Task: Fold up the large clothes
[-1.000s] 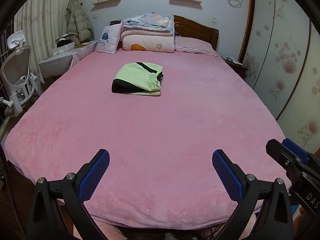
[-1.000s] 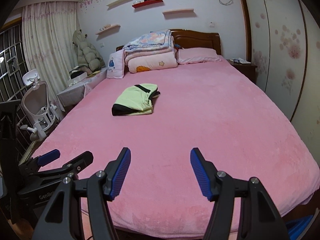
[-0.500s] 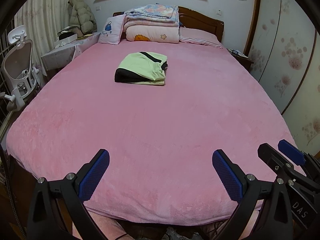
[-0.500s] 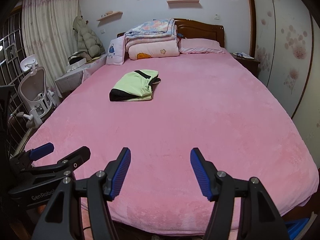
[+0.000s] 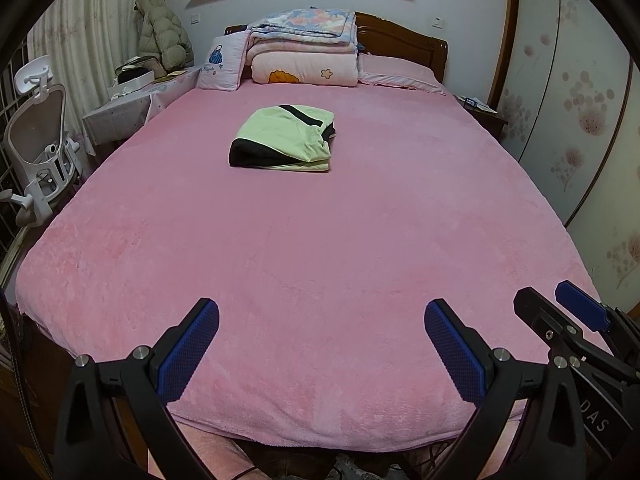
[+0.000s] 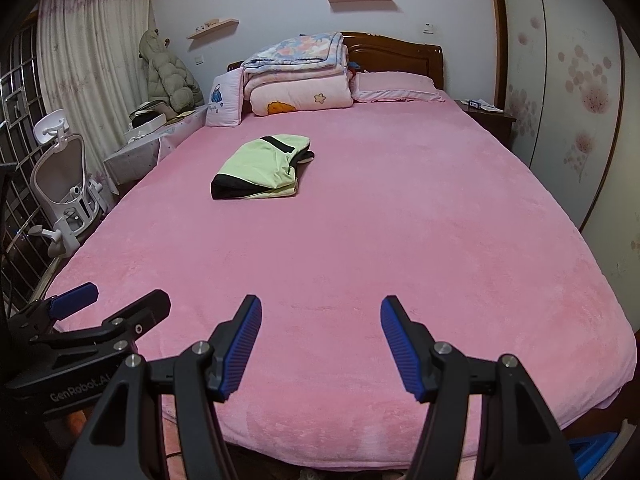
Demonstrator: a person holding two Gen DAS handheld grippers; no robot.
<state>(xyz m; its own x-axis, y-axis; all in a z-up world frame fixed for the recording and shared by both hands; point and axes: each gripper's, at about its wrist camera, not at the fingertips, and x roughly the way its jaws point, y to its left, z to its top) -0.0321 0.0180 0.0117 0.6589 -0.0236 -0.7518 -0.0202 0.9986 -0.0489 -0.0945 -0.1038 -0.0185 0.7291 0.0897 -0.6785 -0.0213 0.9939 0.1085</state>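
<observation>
A light green garment with black trim [image 5: 286, 138] [image 6: 262, 168] lies folded in a compact bundle on the pink bedspread [image 5: 320, 240] [image 6: 360, 220], past the middle of the bed. My left gripper [image 5: 320, 344] hovers over the near edge of the bed, jaws wide apart and empty. My right gripper [image 6: 320, 340] hangs beside it, also open with nothing between its blue pads. Each gripper shows in the other's view: the right one at the lower right [image 5: 576, 320], the left one at the lower left [image 6: 100, 312]. Both are far short of the garment.
Folded quilts [image 5: 304, 52] and pillows [image 6: 396, 86] are stacked at the wooden headboard. A white office chair [image 5: 40, 148] and a cluttered side table [image 5: 132, 100] stand left of the bed. A nightstand [image 6: 486, 116] and wardrobe doors are on the right.
Both views tipped slightly downward about half a second ago, then came back up a little; the garment and both grippers' jaws look unchanged.
</observation>
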